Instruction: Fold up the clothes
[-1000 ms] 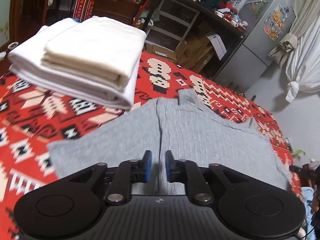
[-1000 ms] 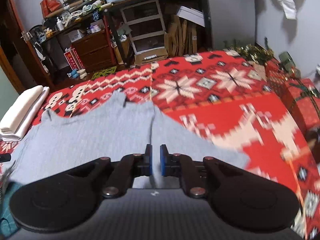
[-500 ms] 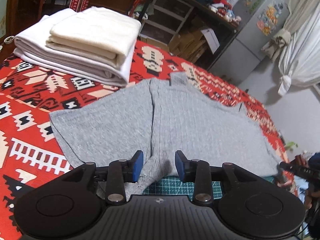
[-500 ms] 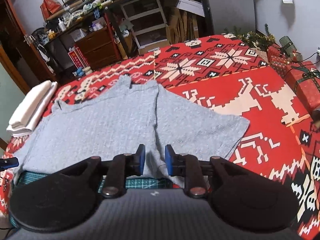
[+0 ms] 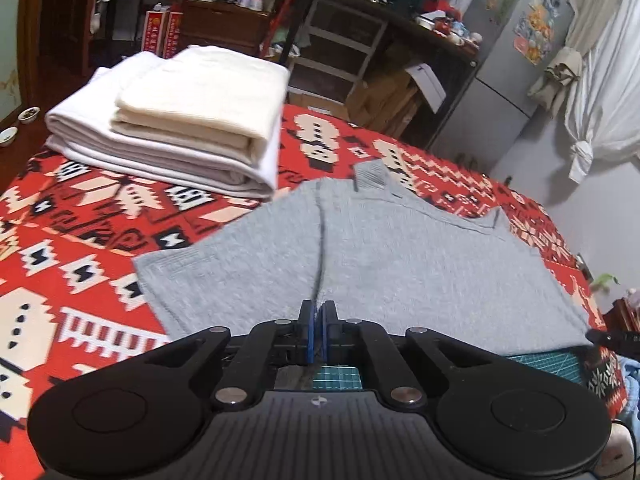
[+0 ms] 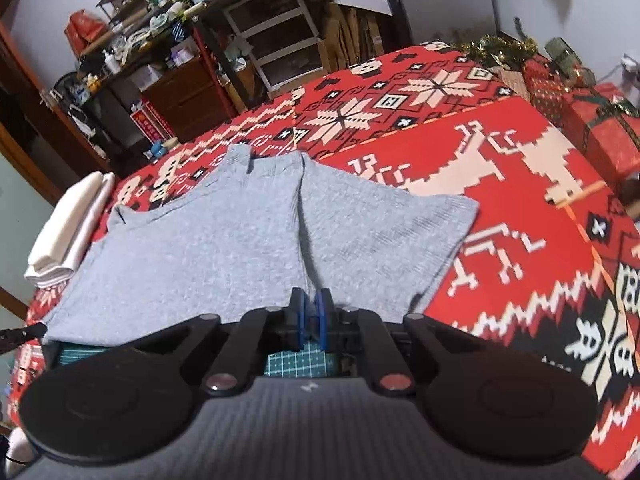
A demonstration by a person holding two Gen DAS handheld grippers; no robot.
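Note:
A grey knit sweater (image 5: 400,264) lies flat on the red patterned cloth (image 5: 80,216), its sides folded inward along a seam that runs away from me. Its near hem rests over a green cutting mat (image 5: 552,360). My left gripper (image 5: 317,316) is shut on the near hem, at the foot of the left fold line. The right wrist view shows the same sweater (image 6: 200,256), with my right gripper (image 6: 311,312) shut on the hem at the foot of the right fold line. The mat (image 6: 296,362) shows under its fingers.
A stack of folded white and cream cloths (image 5: 188,120) sits at the far left of the cloth, also seen as the stack (image 6: 68,232). Shelves, boxes and a fridge (image 5: 504,80) stand behind. Wrapped gift boxes (image 6: 600,120) stand at the right.
Half a second ago both grippers stood open just before the near hem. Both have since moved in slightly and shut on it. The sweater lies as it did.

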